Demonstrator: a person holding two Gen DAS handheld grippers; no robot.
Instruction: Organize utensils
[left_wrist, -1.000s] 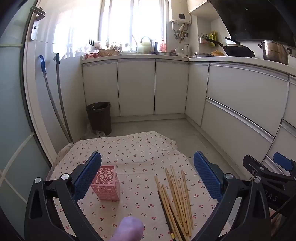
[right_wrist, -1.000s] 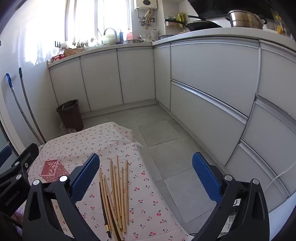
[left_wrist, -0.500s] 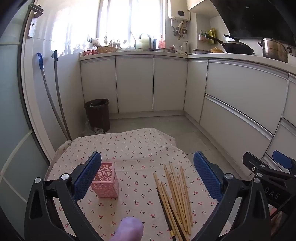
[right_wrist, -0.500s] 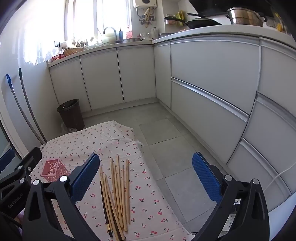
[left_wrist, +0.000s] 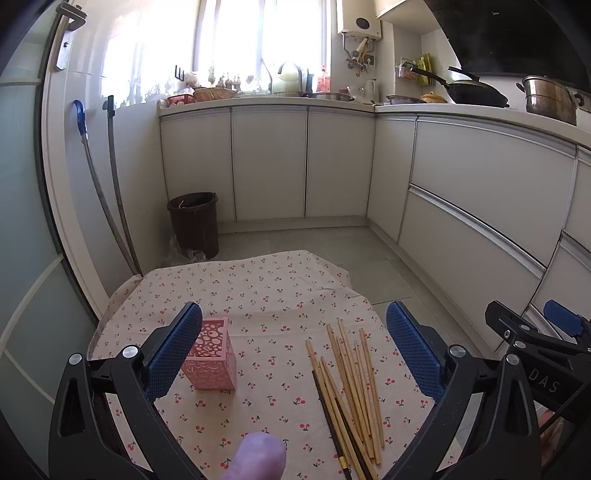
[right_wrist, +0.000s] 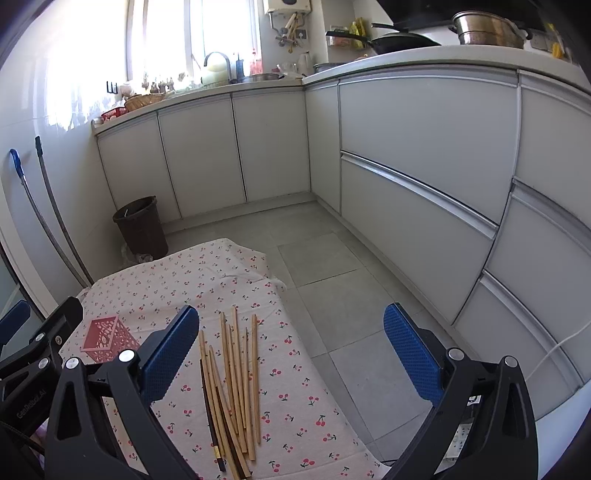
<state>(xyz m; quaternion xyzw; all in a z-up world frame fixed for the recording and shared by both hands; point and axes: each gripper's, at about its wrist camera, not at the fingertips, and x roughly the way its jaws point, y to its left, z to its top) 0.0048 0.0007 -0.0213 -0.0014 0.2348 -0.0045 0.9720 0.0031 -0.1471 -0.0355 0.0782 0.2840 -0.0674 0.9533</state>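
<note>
A pink perforated square holder (left_wrist: 212, 360) stands upright on the cherry-print cloth (left_wrist: 258, 295), just right of my left gripper's left finger. A loose bunch of wooden chopsticks (left_wrist: 351, 376), with one or two dark ones, lies to its right. My left gripper (left_wrist: 295, 350) is open and empty above the cloth. My right gripper (right_wrist: 291, 350) is open and empty; the chopsticks (right_wrist: 232, 380) lie by its left finger and the holder (right_wrist: 105, 338) is at the far left. The right gripper shows in the left wrist view (left_wrist: 535, 332).
The cloth-covered table ends at its far and right edges over a grey tiled floor (right_wrist: 325, 266). A dark waste bin (left_wrist: 194, 223) stands by the white cabinets (left_wrist: 269, 162). Two long handles (left_wrist: 110, 192) lean on the left wall. A thumb tip (left_wrist: 258, 456) shows at the bottom.
Both cameras have risen or tilted slightly, so the table and objects sit a little lower and nearer in view. The holder and chopsticks have not moved. Both grippers stay open.
</note>
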